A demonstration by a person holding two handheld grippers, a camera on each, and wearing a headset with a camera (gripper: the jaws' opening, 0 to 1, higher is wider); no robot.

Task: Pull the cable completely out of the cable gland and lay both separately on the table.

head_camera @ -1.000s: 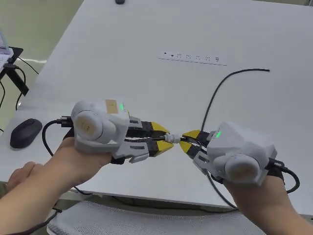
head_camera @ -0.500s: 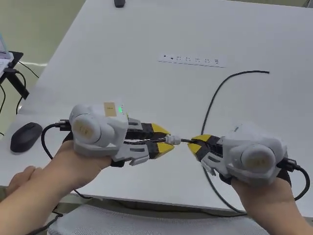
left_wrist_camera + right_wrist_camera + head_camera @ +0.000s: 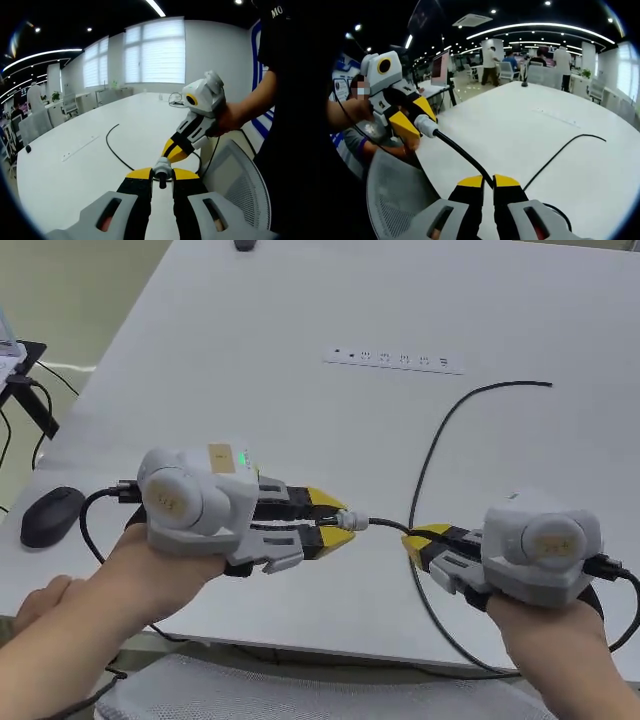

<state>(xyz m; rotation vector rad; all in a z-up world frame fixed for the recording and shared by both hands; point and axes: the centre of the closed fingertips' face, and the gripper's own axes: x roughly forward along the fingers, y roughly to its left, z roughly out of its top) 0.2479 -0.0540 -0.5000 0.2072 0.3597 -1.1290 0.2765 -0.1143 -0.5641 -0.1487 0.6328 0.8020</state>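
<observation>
Over table (image 3: pixel 300 400) near edge | L gripper (image 3: pixel 343 521): jaws clamped on cable gland (image 3: pixel 353 522) | R gripper (image 3: pixel 412 537): jaws closed on black cable (image 3: pixel 430 450), near gland | cable end inside gland, rest trails across table.

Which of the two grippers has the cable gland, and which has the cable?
The left gripper holds the white cable gland between its yellow tips. The right gripper is shut on the black cable instead, a short way out from the gland.
</observation>
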